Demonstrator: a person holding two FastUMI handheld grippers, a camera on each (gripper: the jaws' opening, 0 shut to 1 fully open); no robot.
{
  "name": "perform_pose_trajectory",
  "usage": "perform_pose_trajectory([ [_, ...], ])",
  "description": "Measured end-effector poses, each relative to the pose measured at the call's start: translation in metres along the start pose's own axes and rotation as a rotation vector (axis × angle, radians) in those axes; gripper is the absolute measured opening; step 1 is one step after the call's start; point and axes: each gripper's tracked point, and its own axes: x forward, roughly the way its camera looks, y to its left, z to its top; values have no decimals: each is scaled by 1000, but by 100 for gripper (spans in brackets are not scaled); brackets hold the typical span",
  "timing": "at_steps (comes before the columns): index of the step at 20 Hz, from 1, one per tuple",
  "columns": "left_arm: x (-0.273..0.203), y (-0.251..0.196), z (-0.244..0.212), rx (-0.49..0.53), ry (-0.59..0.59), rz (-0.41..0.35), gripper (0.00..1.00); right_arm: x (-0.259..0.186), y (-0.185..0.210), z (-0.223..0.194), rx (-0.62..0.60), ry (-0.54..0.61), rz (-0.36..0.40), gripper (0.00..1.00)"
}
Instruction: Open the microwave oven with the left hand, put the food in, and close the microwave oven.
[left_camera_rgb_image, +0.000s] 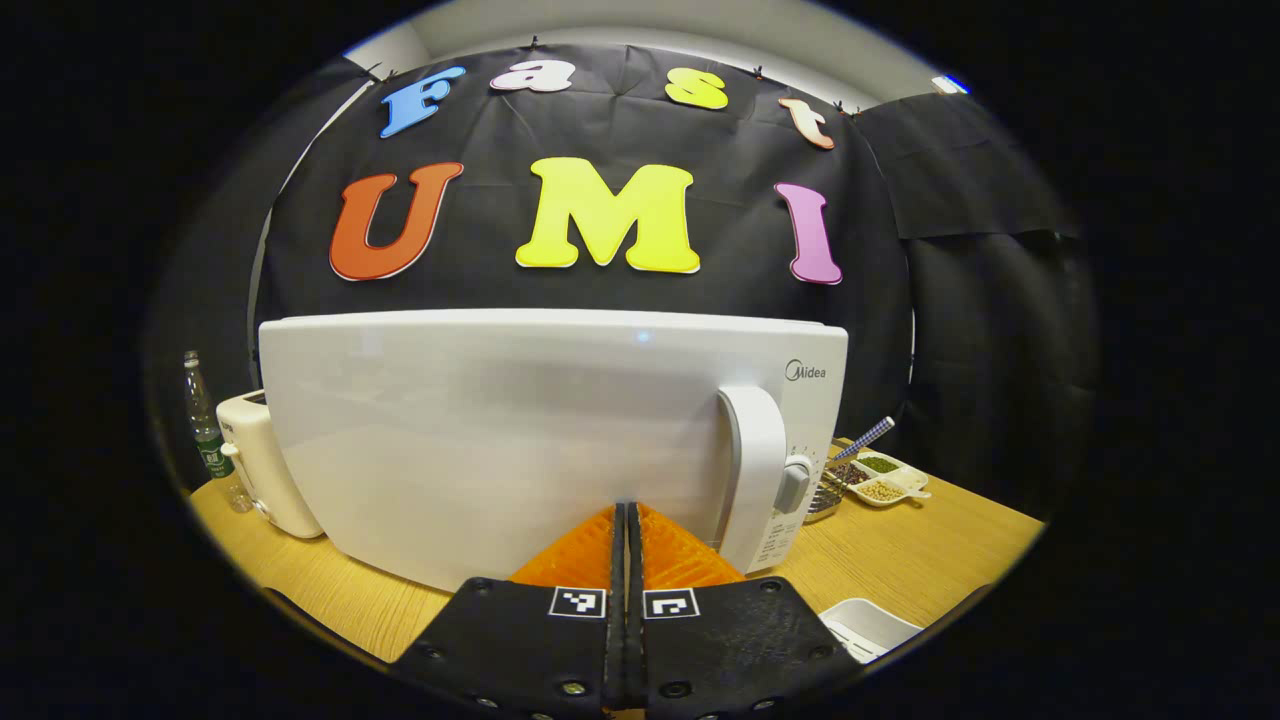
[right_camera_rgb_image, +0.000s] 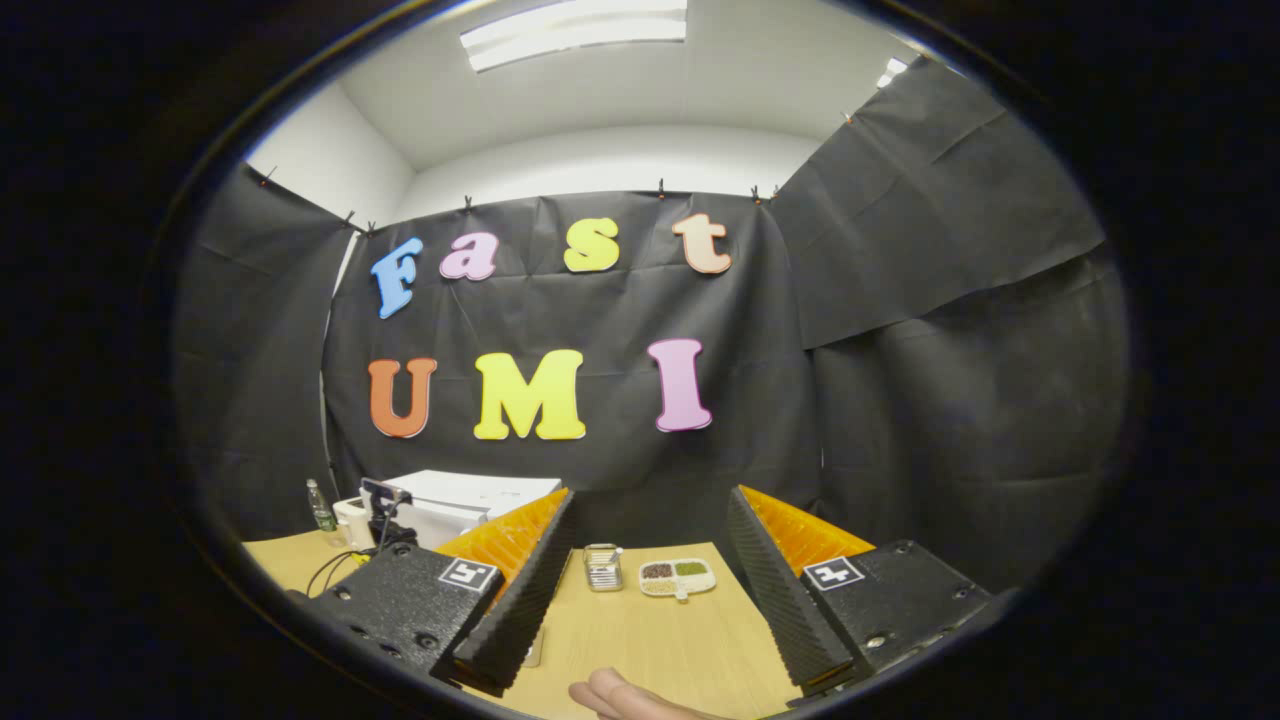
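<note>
two tools in play. in the left gripper view the left tool (left_camera_rgb_image: 626, 520) has its fingers pressed together with nothing between them, its tip close to the front of the closed microwave door (left_camera_rgb_image: 500, 440), low and just left of the vertical door handle (left_camera_rgb_image: 755, 470). the microwave (left_camera_rgb_image: 812, 400) stands on the wooden desk (left_camera_rgb_image: 900, 555), with the control dial (left_camera_rgb_image: 795, 483) just right of the handle, a toaster (left_camera_rgb_image: 262, 465) and a bottle (left_camera_rgb_image: 207, 435) at its left, and a divided dish of beans (left_camera_rgb_image: 885, 478) at its right. in the right gripper view the right tool (right_camera_rgb_image: 648, 560) is spread wide and holds nothing; between its fingers lie the same dish (right_camera_rgb_image: 677, 577) and a small metal rack (right_camera_rgb_image: 602, 566), well ahead on the desk, with the microwave (right_camera_rgb_image: 470, 495) off to the left. a fingertip (right_camera_rgb_image: 625, 695) shows at the bottom edge. judgement: door not yet opened, food not yet picked (which item counts as the food is unclear from here). risks: the left tool must part its fingers before it can take the handle; if it goes in closed it will only push on the door and may shove the oven back on the desk. drifting too far right could knock the dial. a pull off the door's swing line could slip off the smooth handle or drag the whole oven toward the desk edge. the door's sweep could strike the right tool if it waits too near.
</note>
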Motion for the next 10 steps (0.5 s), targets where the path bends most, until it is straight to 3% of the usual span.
perform_pose_trajectory([
  [2, 8, -6, 13, 7, -26, 15, 0, -5, 0, 1, 3, 5, 9, 89],
  [5, 19, -4, 8, 4, 61, 73, 0, -10, -6, 2, 3, 2, 0, 89],
  [10, 20, -8, 11, -50, 69, 50, 0, -24, -10, 6, 24, 9, -5, 89],
])
